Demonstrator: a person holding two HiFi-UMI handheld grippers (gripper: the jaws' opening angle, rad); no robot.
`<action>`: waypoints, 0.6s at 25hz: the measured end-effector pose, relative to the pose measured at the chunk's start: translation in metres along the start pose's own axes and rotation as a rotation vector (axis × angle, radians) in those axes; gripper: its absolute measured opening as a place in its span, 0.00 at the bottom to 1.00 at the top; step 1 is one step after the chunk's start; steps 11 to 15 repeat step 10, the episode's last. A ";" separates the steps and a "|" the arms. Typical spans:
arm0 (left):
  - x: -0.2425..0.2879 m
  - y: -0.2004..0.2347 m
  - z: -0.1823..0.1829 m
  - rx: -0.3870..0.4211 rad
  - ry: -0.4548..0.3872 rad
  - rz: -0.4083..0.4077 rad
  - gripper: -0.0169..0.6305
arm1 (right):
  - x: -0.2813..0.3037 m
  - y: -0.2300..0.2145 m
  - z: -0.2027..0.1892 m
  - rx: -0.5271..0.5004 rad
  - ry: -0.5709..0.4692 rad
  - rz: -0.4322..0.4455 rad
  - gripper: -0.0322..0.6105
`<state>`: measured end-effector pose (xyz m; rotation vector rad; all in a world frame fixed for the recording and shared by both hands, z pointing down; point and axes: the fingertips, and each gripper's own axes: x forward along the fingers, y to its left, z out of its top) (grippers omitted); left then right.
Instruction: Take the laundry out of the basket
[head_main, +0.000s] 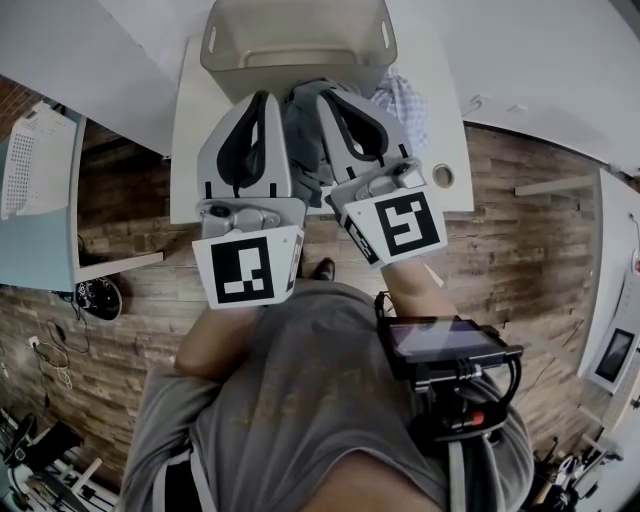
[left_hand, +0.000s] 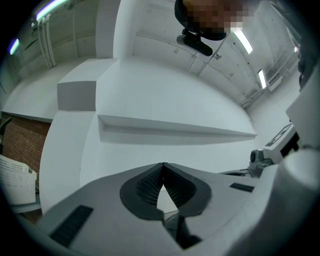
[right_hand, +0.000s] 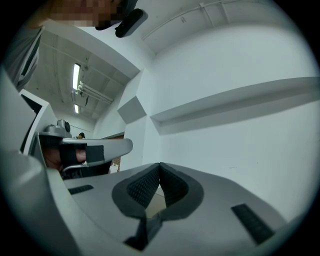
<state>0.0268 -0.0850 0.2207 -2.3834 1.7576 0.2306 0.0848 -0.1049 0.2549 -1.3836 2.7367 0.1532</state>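
The beige plastic basket (head_main: 300, 40) stands on a white table (head_main: 190, 120) at the top of the head view. Grey laundry (head_main: 306, 140) and a blue checked cloth (head_main: 405, 100) lie on the table in front of the basket. Both grippers are raised close to the head camera, above that laundry and pointing roughly level. My left gripper (head_main: 262, 96) (left_hand: 163, 164) is shut with nothing between its pads. My right gripper (head_main: 326, 96) (right_hand: 160, 164) is also shut and empty. Each gripper view shows only white walls and ceiling beyond the jaws, plus the other gripper at its edge.
The table has a round cable hole (head_main: 443, 176) at its front right. A white perforated cabinet (head_main: 35, 160) stands to the left on the wood floor (head_main: 520, 230). A black recording device (head_main: 445, 340) hangs at the person's chest.
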 end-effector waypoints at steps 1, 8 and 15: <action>0.000 0.000 0.000 0.000 0.000 0.000 0.04 | 0.000 0.000 0.000 0.000 0.001 0.000 0.06; 0.001 0.000 0.000 0.001 0.002 -0.005 0.04 | 0.001 0.000 0.000 0.001 0.001 -0.001 0.06; 0.001 0.000 0.000 0.001 0.002 -0.006 0.04 | 0.002 0.000 0.000 0.001 -0.001 -0.001 0.06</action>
